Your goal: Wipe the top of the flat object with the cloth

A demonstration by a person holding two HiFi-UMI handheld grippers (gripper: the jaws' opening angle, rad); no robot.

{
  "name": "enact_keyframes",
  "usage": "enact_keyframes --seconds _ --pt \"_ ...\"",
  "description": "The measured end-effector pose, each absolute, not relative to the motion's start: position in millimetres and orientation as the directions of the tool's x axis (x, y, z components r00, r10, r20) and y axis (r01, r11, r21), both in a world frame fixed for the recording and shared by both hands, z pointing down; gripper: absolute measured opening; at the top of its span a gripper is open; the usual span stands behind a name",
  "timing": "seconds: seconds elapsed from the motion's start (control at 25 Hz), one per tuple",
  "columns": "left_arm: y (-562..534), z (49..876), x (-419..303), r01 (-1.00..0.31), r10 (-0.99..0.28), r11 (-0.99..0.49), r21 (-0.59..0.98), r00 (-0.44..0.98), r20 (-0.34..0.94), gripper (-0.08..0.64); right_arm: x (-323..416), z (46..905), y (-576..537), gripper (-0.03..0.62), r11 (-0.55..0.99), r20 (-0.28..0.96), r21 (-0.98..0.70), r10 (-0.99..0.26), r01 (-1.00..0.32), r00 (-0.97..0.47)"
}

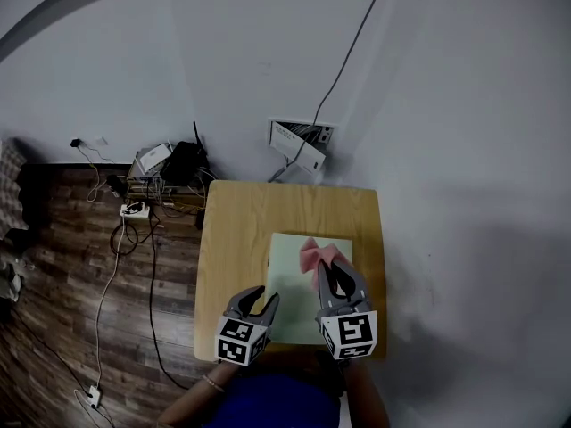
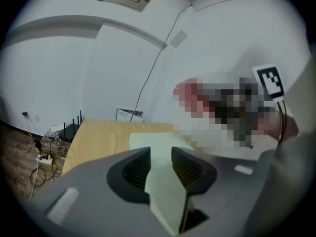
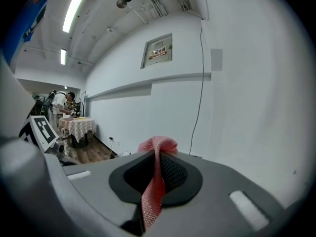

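Pink cloth (image 1: 311,254) (image 3: 157,147) is pinched tight in the right gripper (image 1: 336,275) (image 3: 158,169), and its jaws are closed on it, over the far right part of the pale green flat object (image 1: 290,288) (image 2: 157,146). That flat object lies on the wooden table (image 1: 239,230), close to the person. The left gripper (image 1: 252,303) (image 2: 160,164) has its jaws apart at the near left corner of the flat object, and the green edge shows in the gap between them, not squeezed.

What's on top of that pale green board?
A pink cloth, pinched in the right gripper, hangs over the green board; whether it touches cannot be told. That gripper hides the part of the board beneath it.
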State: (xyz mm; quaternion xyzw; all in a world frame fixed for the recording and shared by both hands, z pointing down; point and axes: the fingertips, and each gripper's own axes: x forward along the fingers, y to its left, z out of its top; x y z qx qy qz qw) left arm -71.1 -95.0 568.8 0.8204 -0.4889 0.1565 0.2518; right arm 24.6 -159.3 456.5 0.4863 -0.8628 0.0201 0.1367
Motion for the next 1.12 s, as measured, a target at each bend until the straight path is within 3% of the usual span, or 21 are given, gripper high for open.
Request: enact_keyframes --seconds 0.32,0.64,1.12 --pt "-91 631 -64 -0.877 -0.607 -0.396 0.272 0.473 0.639 0.188 4 507 -186 0.025 0.546 0.366 0.112 -0.799 -0.83 -0.476" --pt "-84 668 -57 -0.868 -0.529 -0.452 0.208 0.448 0.72 0.176 -14 550 -212 0.026 0.57 0.45 0.112 -0.76 -0.814 -0.47" --pt "-83 673 -55 -0.868 -0.538 -0.479 0.131 0.408 0.737 0.183 -43 612 -231 0.025 0.636 0.56 0.039 -0.653 -0.771 -0.51"
